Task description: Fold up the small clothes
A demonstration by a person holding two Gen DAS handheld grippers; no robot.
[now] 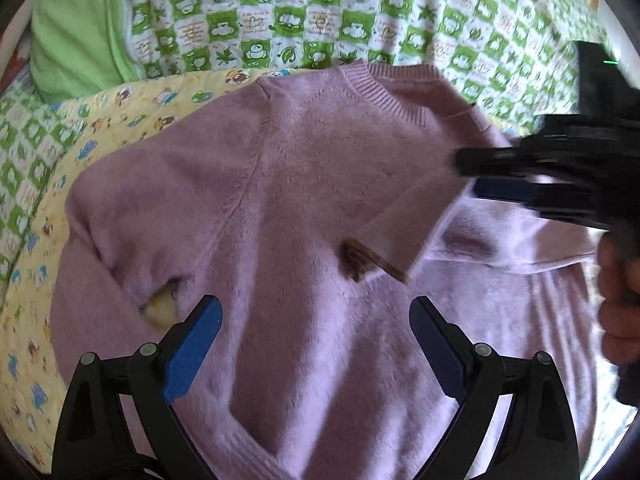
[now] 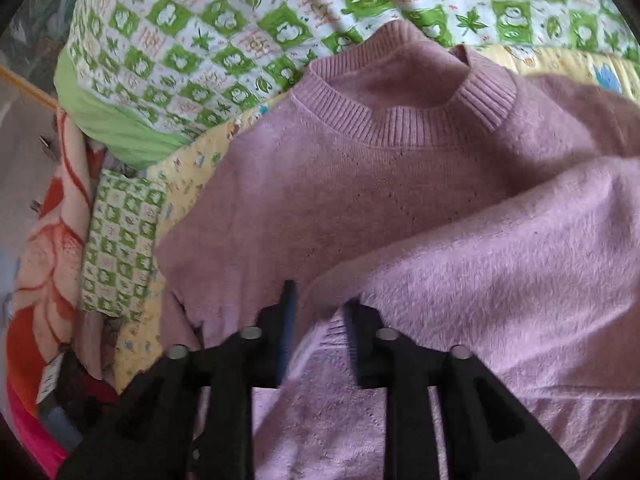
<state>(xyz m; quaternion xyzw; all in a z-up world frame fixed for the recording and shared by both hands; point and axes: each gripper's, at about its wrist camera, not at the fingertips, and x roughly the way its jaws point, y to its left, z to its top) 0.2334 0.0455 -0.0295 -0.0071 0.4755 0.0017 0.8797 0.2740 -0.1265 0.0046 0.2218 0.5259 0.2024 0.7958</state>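
A fuzzy lilac sweater [image 1: 304,184] lies front up on a yellow cartoon-print blanket [image 1: 132,108], its ribbed collar [image 1: 384,92] at the far side. My left gripper [image 1: 316,344] is open and empty just above the sweater's lower body. My right gripper [image 1: 472,176] comes in from the right, shut on the sweater's sleeve [image 1: 404,236], whose cuff hangs over the chest. In the right wrist view the right gripper [image 2: 318,312] pinches lilac sleeve fabric [image 2: 500,280] held over the sweater [image 2: 360,184], below the collar [image 2: 400,124].
A green-and-white checked quilt [image 1: 360,12] covers the bed behind the sweater, with a plain green pillow [image 1: 76,36] at the far left. In the right wrist view an orange-and-cream flowered blanket [image 2: 48,264] and dark clutter lie at the left edge.
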